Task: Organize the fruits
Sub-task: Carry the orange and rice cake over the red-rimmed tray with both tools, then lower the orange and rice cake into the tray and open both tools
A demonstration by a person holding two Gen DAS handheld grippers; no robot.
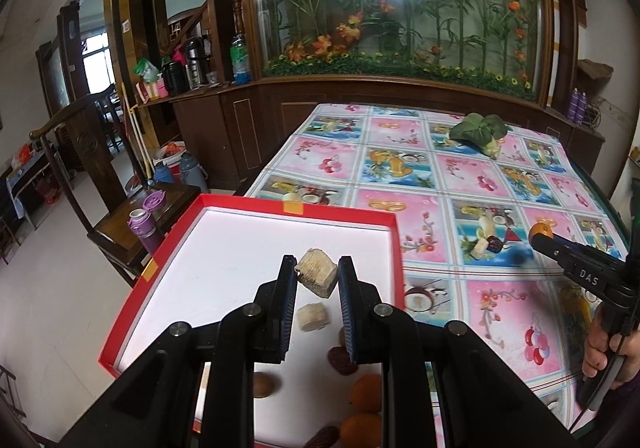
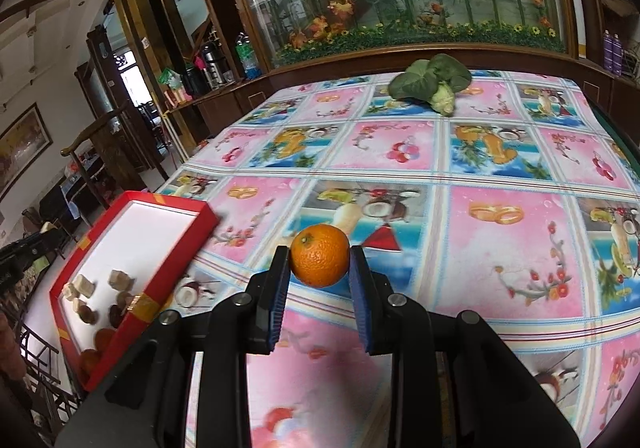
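A: What do the right tongs (image 2: 319,272) hold?

B: An orange (image 2: 319,261), pinched between the two pads above the worktop (image 2: 500,240). In the left view only a sliver of it (image 1: 541,231) shows past the tips of the right tongs (image 1: 546,242), and a hand (image 1: 608,348) on the handle is cut off by the frame edge.

A: And the left tongs (image 1: 317,280)?

B: Partly open over the red box (image 1: 296,205). A pale chunk (image 1: 317,275) sits between the tips, touching the left pad; a gap shows at the right one. I cannot tell whether it is gripped or just lying on the white floor of the box.

A: What else is in the box?

B: A second pale chunk (image 1: 313,317), a dark red piece (image 1: 342,361) half behind a finger, a brown round thing (image 1: 267,385), blurred, and two oranges (image 1: 366,394) partly covered by the tongs' frame. What the pale chunks are, I cannot say.

A: Anything farther off?

B: A leafy vegetable (image 2: 430,84) near the worktop's far edge, well apart from the box.
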